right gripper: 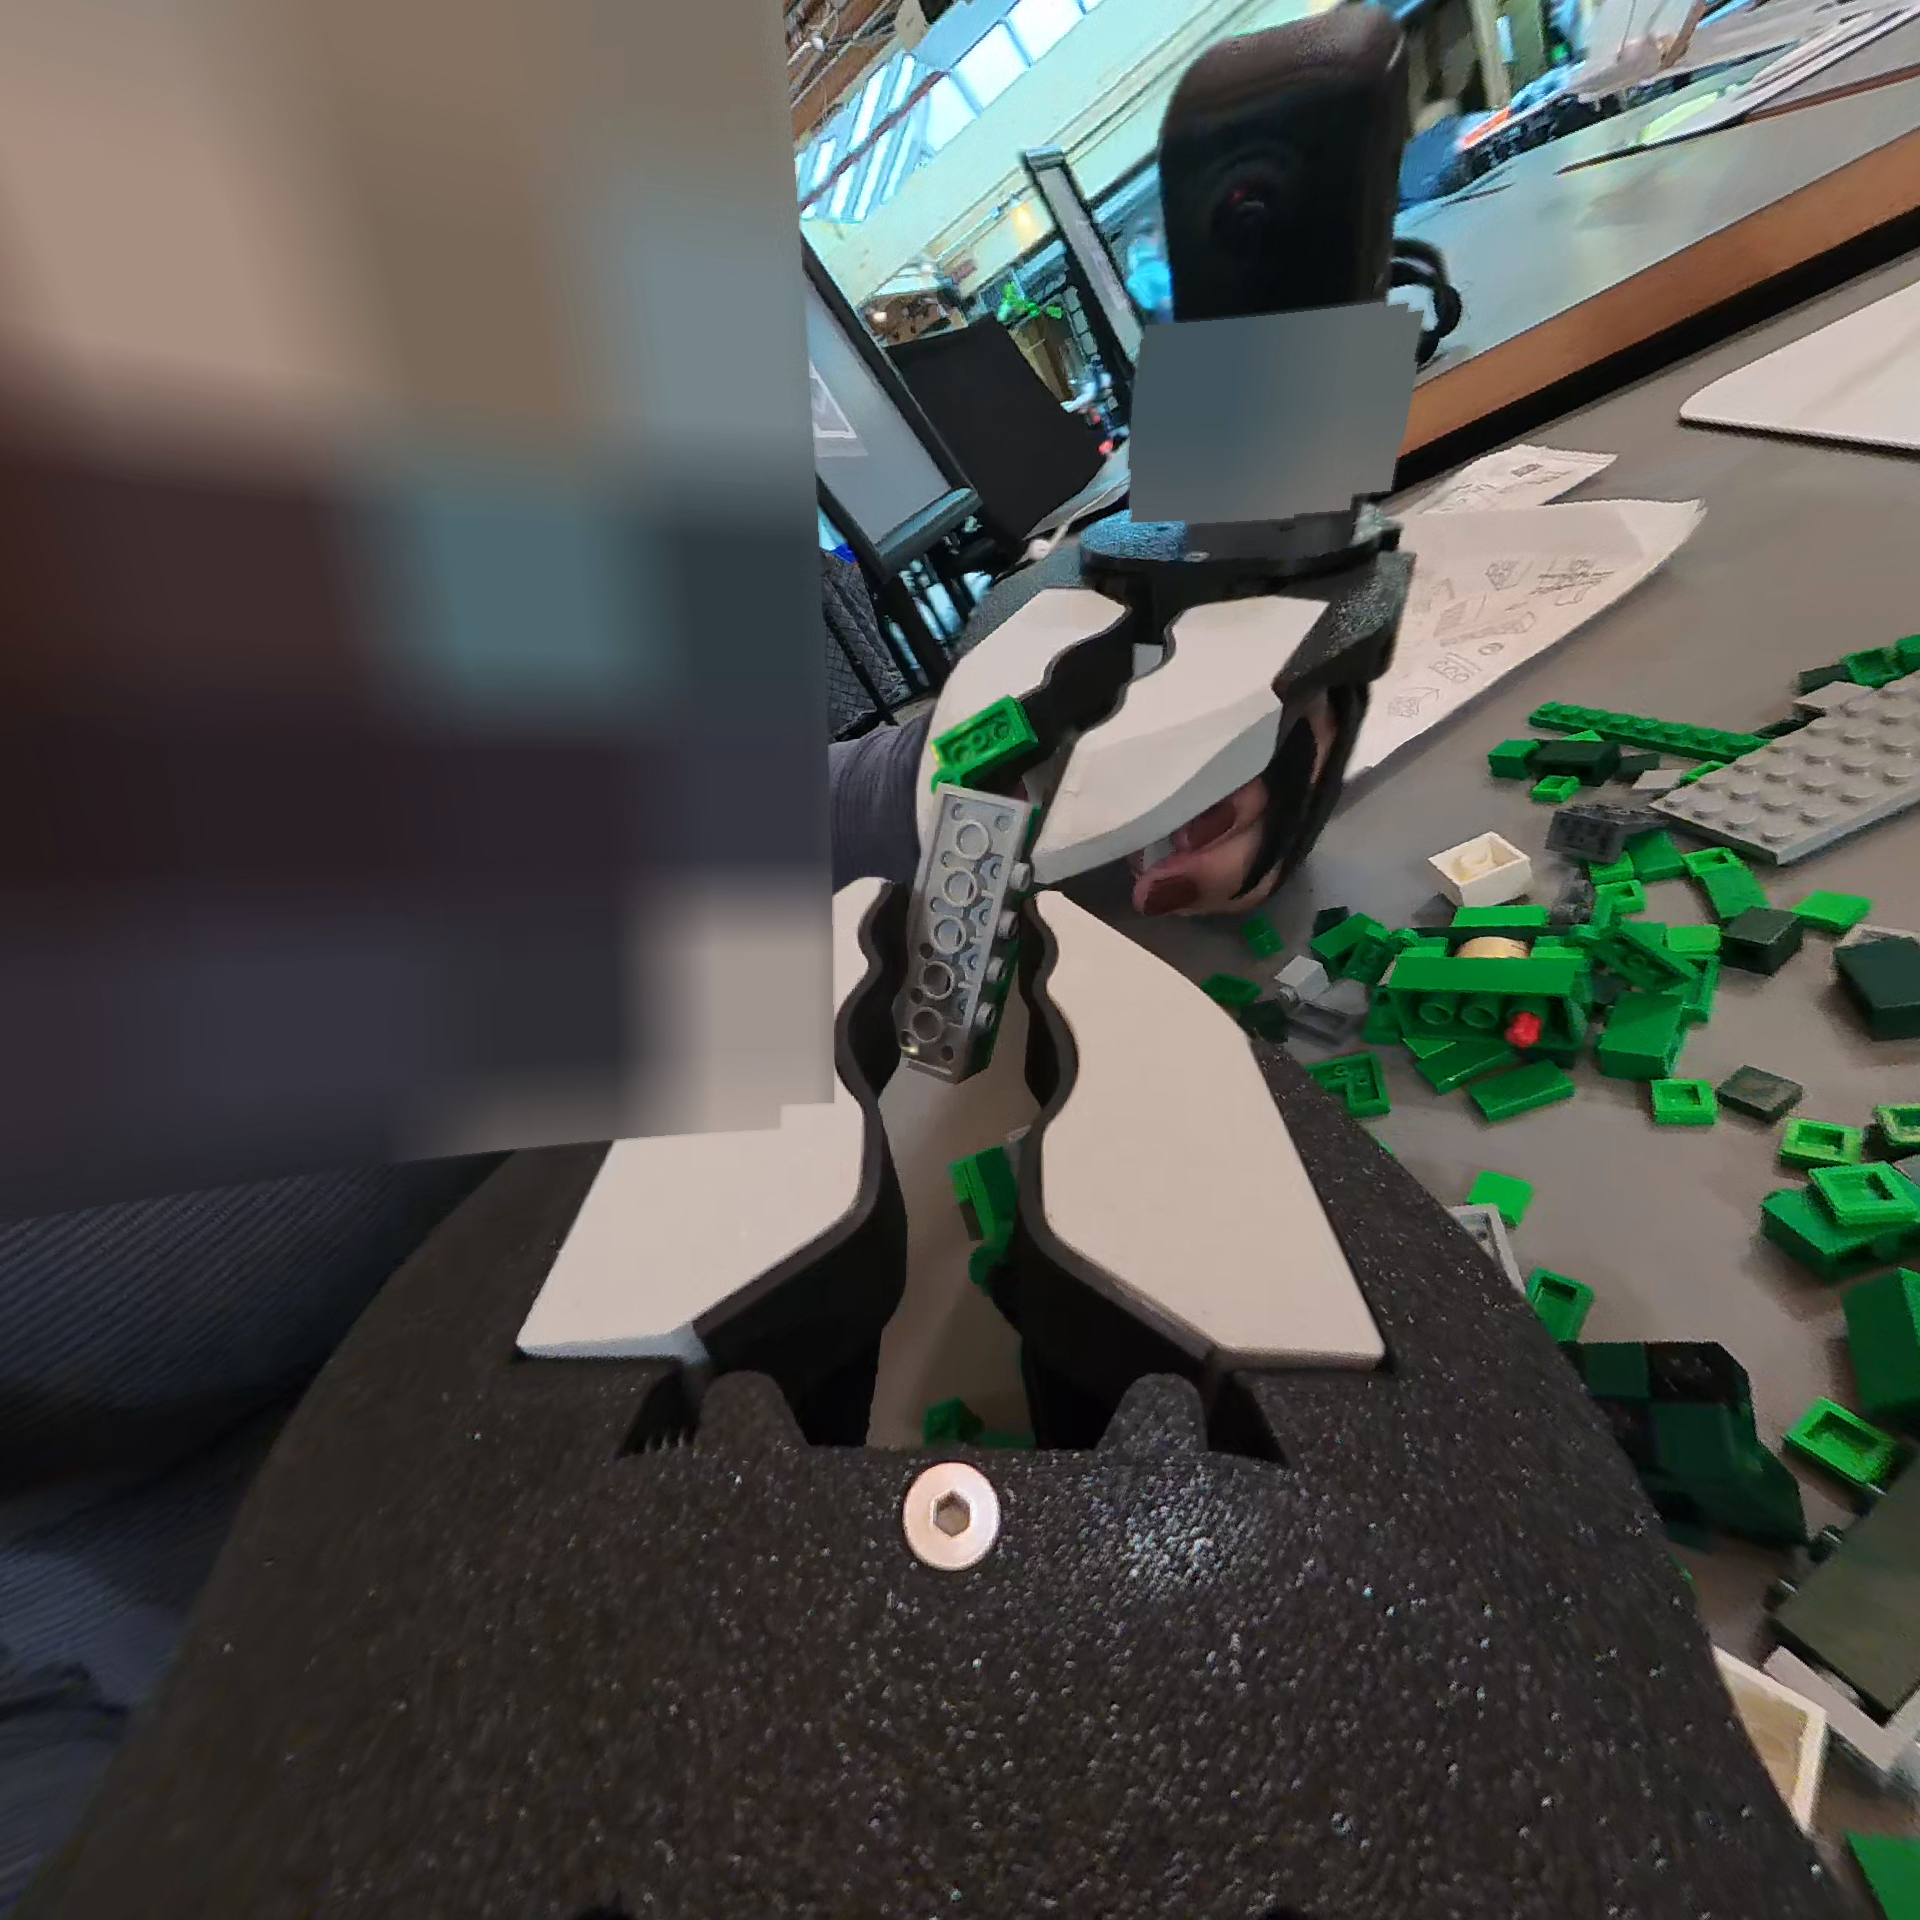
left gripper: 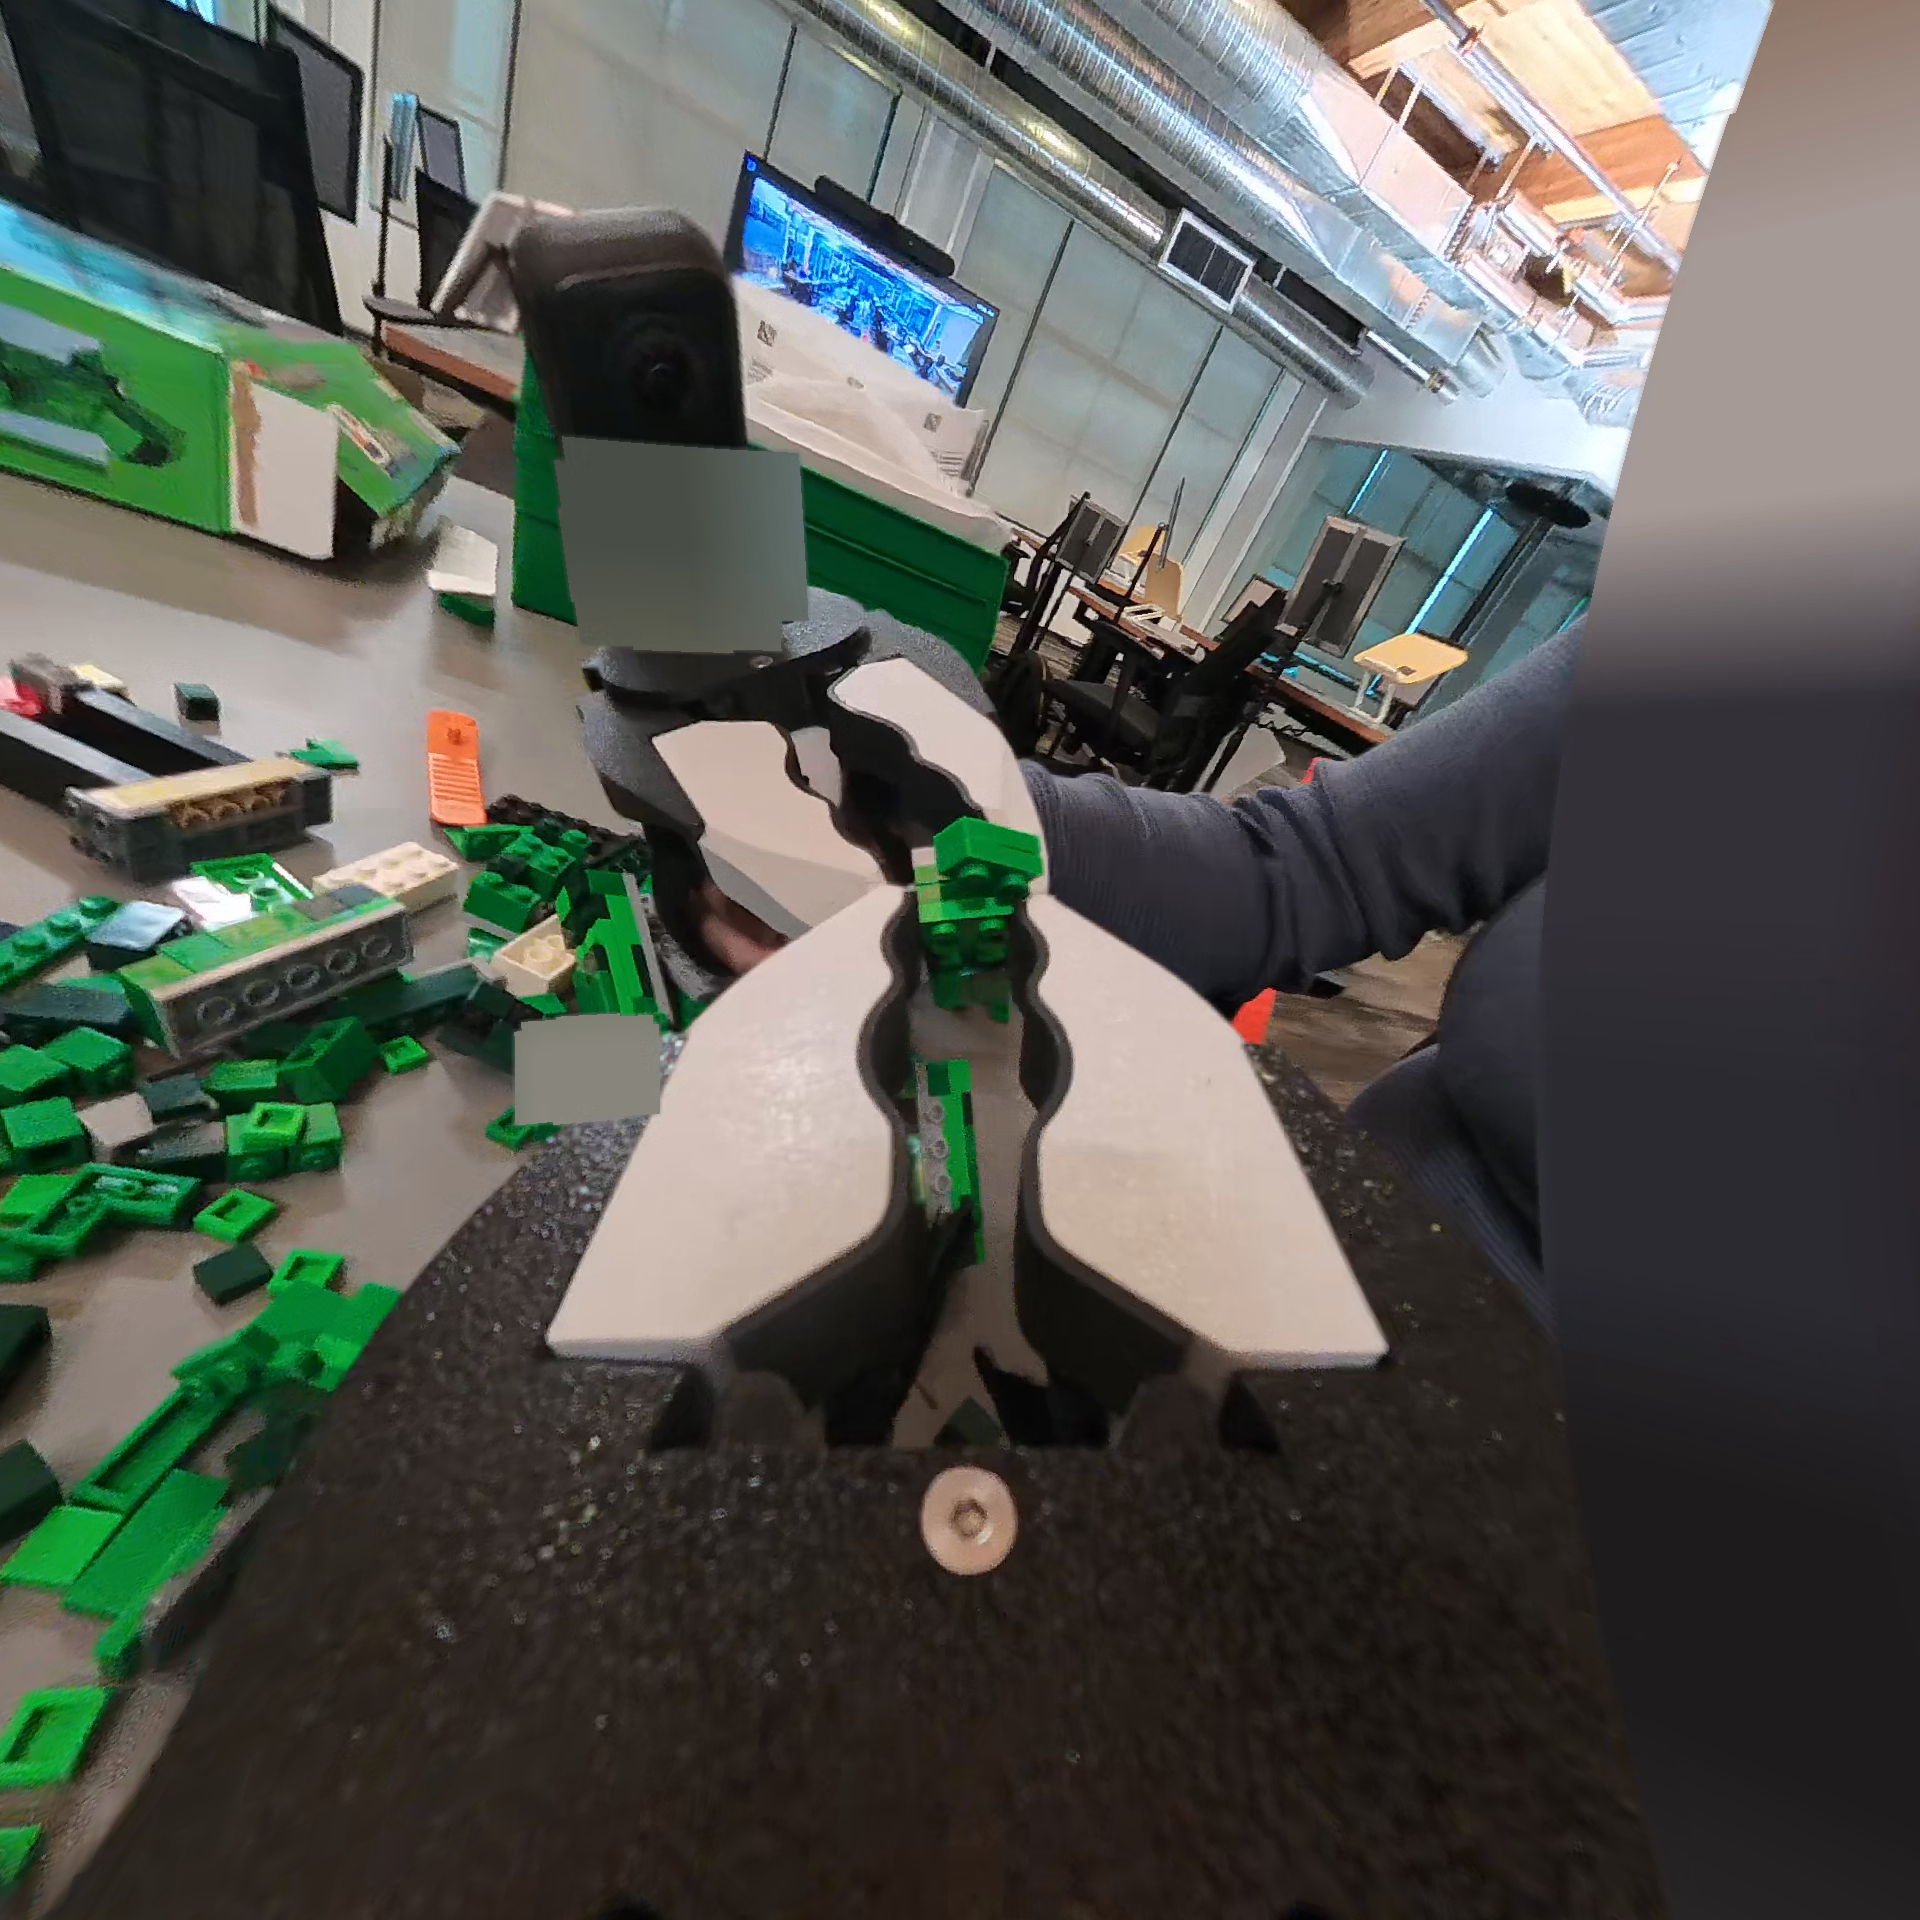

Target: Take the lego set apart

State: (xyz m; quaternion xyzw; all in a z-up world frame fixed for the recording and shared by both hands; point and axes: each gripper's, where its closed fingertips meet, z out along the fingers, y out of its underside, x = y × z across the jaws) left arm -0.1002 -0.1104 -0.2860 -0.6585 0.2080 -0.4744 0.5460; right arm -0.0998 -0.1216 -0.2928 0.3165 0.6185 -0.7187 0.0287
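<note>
Green box [left gripper: 156, 416] blurred, cut off at left edge

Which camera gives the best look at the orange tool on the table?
Left wrist view: the orange tool lies in plain sight on the table, behind the loose green bricks. Right wrist view doesn't show it.

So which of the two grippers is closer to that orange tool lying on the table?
Right, it seems. The right gripper sits just beside the orange tool, raised above the table. The left gripper faces it from farther back, both shut on the green lego chunk.
</note>
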